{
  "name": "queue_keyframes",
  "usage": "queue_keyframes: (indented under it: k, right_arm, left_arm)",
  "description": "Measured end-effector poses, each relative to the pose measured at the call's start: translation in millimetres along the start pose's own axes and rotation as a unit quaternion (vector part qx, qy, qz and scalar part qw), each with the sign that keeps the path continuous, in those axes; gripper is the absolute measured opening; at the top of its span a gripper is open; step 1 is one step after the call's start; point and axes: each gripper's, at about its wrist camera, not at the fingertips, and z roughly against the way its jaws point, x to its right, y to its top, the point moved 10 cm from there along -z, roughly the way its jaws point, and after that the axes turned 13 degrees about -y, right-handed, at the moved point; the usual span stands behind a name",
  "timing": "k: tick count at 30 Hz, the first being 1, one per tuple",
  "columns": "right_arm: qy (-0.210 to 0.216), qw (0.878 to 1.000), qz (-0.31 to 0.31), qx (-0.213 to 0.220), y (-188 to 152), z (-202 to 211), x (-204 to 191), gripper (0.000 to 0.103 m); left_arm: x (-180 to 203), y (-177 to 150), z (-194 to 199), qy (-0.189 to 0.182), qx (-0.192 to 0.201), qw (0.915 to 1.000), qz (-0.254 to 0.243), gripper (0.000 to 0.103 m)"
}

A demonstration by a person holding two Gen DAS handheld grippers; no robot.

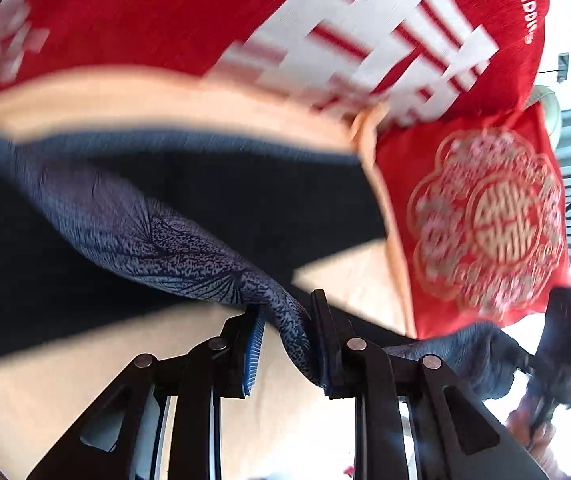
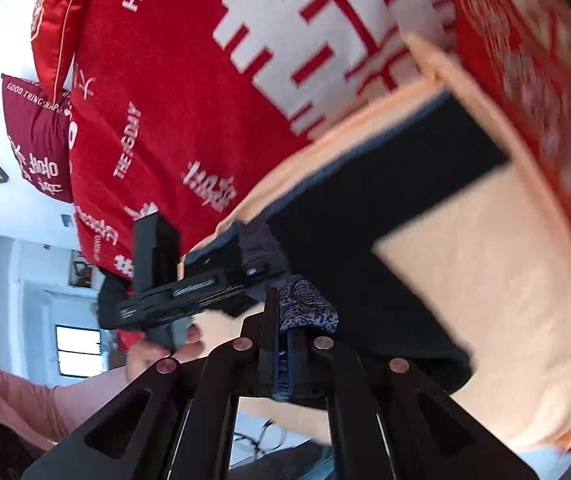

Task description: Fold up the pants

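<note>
Left-wrist view, l. to r.: pants (image 1: 133, 224), dark w/ grey-blue printed band, lie on the peach bed sheet (image 1: 85, 380); the band runs diagonally from upper left down into the left tongs (image 1: 285, 344), clamped on it. Far right: right tongs (image 1: 541, 364), blurred. Right-wrist view: right tongs (image 2: 283, 354) pinched together on same band; pant legs stretch away up-right. Both hands hold the waist end; long axis points away, toward red blanket (image 2: 189, 92).

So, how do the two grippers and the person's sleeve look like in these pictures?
Both the left gripper and the right gripper are black, with angular linkage arms and round silver pivot pins. The left one's pads are blue and ribbed. The sleeve is salmon pink.
</note>
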Motion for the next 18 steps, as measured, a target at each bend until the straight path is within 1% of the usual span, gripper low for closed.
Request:
queue_keyframes:
  k: [2, 4, 6, 8, 10, 12, 14, 15, 16, 18]
  right_arm:
    - [-0.017, 1.000, 0.012, 0.007, 39.0, -1.8, 9.4, 0.003]
    - [-0.037, 0.999, 0.019, 0.006, 74.7, -12.6, 20.2, 0.003]
    - [-0.068, 0.997, 0.028, -0.009, 105.9, -34.7, 32.7, 0.003]
    - [-0.096, 0.994, 0.034, -0.036, 125.0, -66.4, 50.5, 0.005]
    - [-0.122, 0.991, 0.033, -0.053, 135.8, -90.4, 66.4, 0.007]
    - [-0.165, 0.984, 0.025, -0.063, 146.5, -109.7, 88.3, 0.007]
    - [-0.196, 0.979, 0.025, -0.059, 157.1, -116.8, 101.2, 0.008]
    - [-0.195, 0.979, 0.025, -0.054, 160.4, -116.8, 101.2, 0.008]
    - [-0.191, 0.980, 0.026, -0.048, 162.8, -115.8, 99.1, 0.009]
    - [-0.192, 0.980, 0.043, -0.035, 165.9, -112.2, 89.7, 0.012]
  left_arm:
    - [8.3, 31.7, -8.3, 0.008, 0.011, 0.9997, -0.021, 0.025]
    - [9.0, 62.2, -22.4, 0.030, 0.019, 0.9982, -0.049, 0.025]
    - [3.3, 84.7, -31.9, 0.053, 0.024, 0.9960, -0.068, 0.025]
    - [-9.4, 105.6, -38.0, 0.095, 0.032, 0.9914, -0.085, 0.025]
    - [-27.1, 115.9, -40.2, 0.131, 0.025, 0.9874, -0.084, 0.025]
    - [-45.1, 119.1, -39.7, 0.163, 0.009, 0.9840, -0.072, 0.026]
    - [-57.7, 115.4, -32.9, 0.177, 0.004, 0.9819, -0.066, 0.026]
    - [-63.1, 112.0, -28.0, 0.185, 0.004, 0.9805, -0.067, 0.028]
    - [-69.2, 108.0, -22.3, 0.200, 0.003, 0.9775, -0.069, 0.044]
    - [-80.2, 95.8, -8.5, 0.227, 0.016, 0.9709, -0.075, 0.068]
